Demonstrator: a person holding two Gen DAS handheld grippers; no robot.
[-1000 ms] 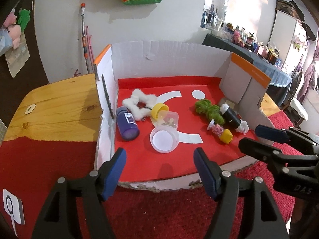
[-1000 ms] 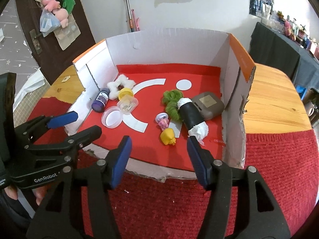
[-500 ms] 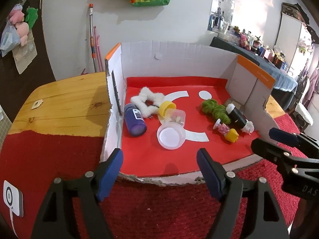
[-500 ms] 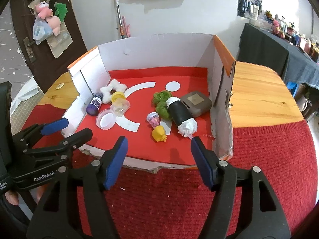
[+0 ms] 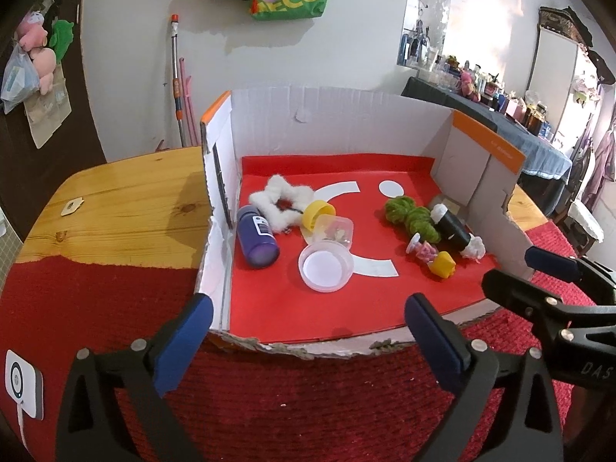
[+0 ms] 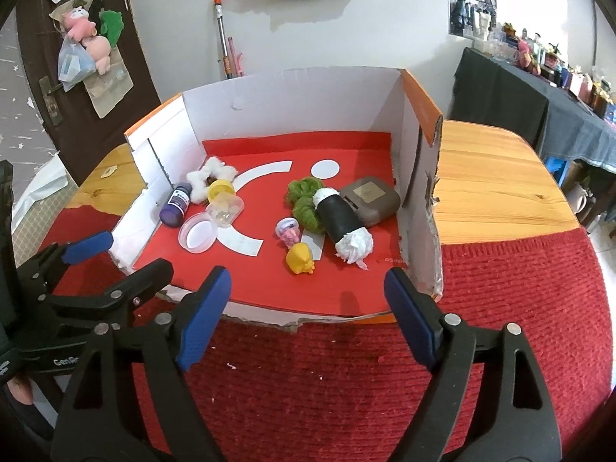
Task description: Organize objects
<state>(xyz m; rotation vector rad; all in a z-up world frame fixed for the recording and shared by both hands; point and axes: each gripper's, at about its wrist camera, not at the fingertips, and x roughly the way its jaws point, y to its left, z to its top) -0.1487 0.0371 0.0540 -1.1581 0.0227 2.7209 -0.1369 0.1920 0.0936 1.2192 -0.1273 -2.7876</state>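
An open cardboard box (image 5: 346, 123) (image 6: 292, 96) with a red floor holds a purple bottle (image 5: 257, 241) (image 6: 176, 206), a white fluffy star (image 5: 281, 198) (image 6: 211, 178), a yellow-capped clear jar (image 5: 331, 227) (image 6: 225, 204), a clear lid (image 5: 325, 267) (image 6: 197, 236), green yarn (image 5: 412, 217) (image 6: 304, 202), a black roll with white paper (image 5: 456, 231) (image 6: 342, 223), a yellow and pink toy (image 5: 433, 258) (image 6: 294, 244) and a grey case (image 6: 369, 200). My left gripper (image 5: 308, 331) and my right gripper (image 6: 308, 308) are open and empty, in front of the box's torn front edge.
The box stands on a wooden table (image 5: 115, 208) (image 6: 492, 181) partly covered by a red knitted mat (image 5: 288, 404) (image 6: 346, 385). A white tag (image 5: 23, 385) lies at the mat's left. A dark cluttered table (image 6: 539, 96) stands at the right.
Both grippers have drawn back from the box, so it now looks smaller and farther. The objects inside have not moved. Both grippers stay open.
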